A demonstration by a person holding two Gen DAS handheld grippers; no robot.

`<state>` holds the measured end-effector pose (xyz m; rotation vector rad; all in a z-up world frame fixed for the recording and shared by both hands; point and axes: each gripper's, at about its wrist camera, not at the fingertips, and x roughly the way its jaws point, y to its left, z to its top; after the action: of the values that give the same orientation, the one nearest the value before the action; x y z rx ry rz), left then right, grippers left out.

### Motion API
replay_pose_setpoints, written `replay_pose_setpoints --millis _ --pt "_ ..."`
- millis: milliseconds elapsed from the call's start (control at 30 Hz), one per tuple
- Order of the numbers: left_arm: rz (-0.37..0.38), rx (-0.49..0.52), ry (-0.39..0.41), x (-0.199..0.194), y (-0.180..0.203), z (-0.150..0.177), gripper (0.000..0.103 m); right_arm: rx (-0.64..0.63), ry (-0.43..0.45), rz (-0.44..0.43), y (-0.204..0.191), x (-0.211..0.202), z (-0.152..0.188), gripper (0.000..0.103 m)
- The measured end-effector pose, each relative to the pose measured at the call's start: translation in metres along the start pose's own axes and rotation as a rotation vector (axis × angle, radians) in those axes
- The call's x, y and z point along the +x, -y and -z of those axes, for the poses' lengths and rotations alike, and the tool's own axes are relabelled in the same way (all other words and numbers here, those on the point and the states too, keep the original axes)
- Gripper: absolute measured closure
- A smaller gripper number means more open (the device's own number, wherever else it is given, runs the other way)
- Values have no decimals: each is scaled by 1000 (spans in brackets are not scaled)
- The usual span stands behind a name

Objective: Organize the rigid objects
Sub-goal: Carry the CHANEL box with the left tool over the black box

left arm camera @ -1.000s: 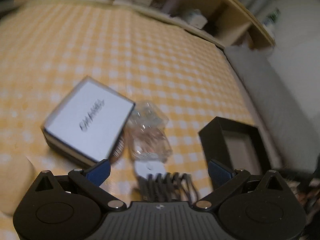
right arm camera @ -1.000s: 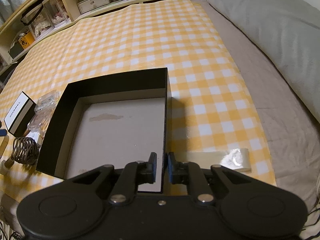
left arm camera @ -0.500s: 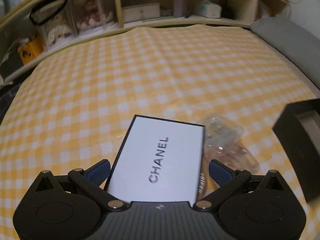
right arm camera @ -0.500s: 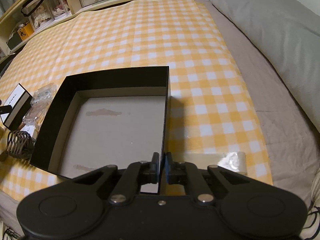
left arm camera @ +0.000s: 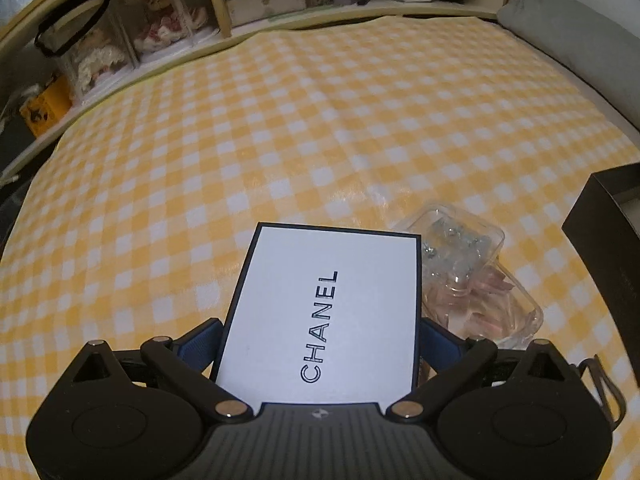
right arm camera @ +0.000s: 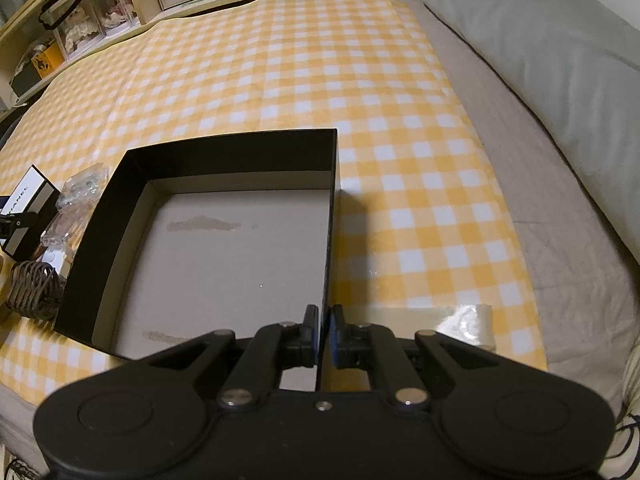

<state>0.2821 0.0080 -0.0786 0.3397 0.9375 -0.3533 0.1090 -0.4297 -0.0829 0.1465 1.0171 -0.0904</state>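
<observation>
1. The left hand-held gripper [left arm camera: 320,336] straddles the white Chanel box [left arm camera: 324,312], its blue pads at the box's two long sides near the close end. Whether they already press the cardboard I cannot tell. The box lies flat on the checked cloth [left arm camera: 280,120] spread over the bed.
2. The right hand-held gripper [right arm camera: 324,332] is clenched on the near right wall of the open black box [right arm camera: 224,240], which seems meant to steady it as the place for the things.
3. To do this step well, close squarely on the long sides, low enough that the lid is not squeezed off its base, and lift straight up — the clear plastic case [left arm camera: 472,276] lies touching or just beside the right edge and could be dragged along.
4. Carry the box over the black wall, not into it, then set it flat in a corner so room remains.
5. The left view shows the grasp itself and the printed lettering; of the black box it catches only a corner.
6. The right view shows the black box's bare grey floor, a dark coiled wire object [right arm camera: 34,292] by its left wall, and the grey pillow [right arm camera: 560,60] — none clear from the left.
</observation>
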Motion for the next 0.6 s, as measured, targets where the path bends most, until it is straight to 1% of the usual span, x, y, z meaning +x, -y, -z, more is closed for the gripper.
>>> replay_pose_setpoints --millis 67,167,267,433,500,600 --pt "4 -29 -16 -3 0 0 4 -1 0 0 0 0 0 97" --pt "35 -137 -10 -14 -2 -2 4 0 -1 0 0 0 0 97" --pt "115 -230 37 -34 1 -5 5 -3 -3 3 -1 0 0 97" --pt "234 -336 92 -63 18 -10 5 -3 -3 2 -1 0 0 97" --pt "279 -366 113 -76 31 -12 5 -4 -4 0 -1 1 0 97" --pt "336 -386 149 -92 61 -19 5 -3 -4 1 -1 0 0 97"
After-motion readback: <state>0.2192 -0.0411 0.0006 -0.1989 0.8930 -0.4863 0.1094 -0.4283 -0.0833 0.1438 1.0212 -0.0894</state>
